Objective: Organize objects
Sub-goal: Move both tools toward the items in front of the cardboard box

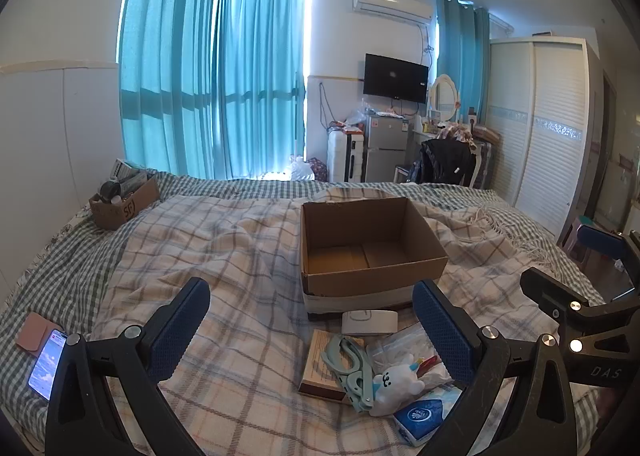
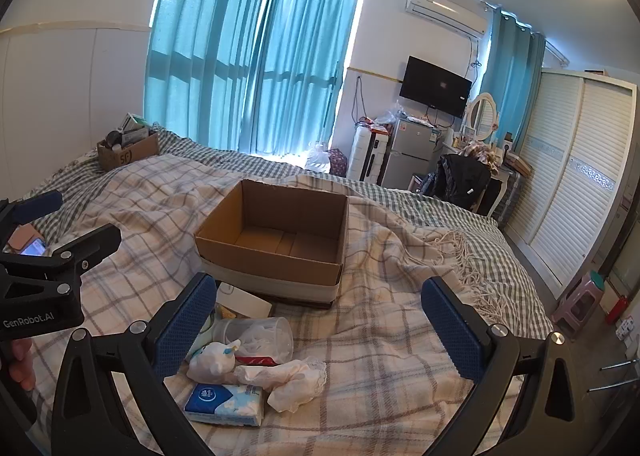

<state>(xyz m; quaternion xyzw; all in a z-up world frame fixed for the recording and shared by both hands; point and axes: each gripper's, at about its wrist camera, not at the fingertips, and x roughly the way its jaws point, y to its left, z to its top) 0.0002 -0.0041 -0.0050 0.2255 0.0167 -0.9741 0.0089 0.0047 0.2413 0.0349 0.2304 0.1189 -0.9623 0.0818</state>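
Nearest the cameras, on a plaid blanket point(image 2: 380, 356) covering a bed, two black hand-held tongs with blue pads are hovering side by side, both spread wide and holding nothing. Left tongs point(image 1: 312, 336) are pointing over bare blanket, with a heap of small things lying just inside their right-hand pad. Right tongs point(image 2: 320, 332) are pointing so that the same heap is sitting just inside their left-hand pad. So the heap is lying between the two tools, low and close to each, and neither looks clearly nearer.

Closest in the heap, a blue tissue pack point(image 2: 224, 404) is lying flat with its long side running left to right. Beside it, crumpled white cloth point(image 2: 296, 380) is touching a small white plush toy point(image 2: 214, 362). A green clip point(image 1: 350, 370) is resting across a brown book point(image 1: 320, 368), its length running away from the viewer. A clear plastic cup point(image 2: 260, 338) is lying tipped on its side. A flat white case point(image 1: 370, 322) is sitting just in front of the box.

Beyond the heap, straight ahead, an open cardboard box point(image 2: 276, 240) is standing empty. That forward direction is probably where each thing must travel.

Far left, a phone point(image 1: 46, 362) is glowing on the bedding.
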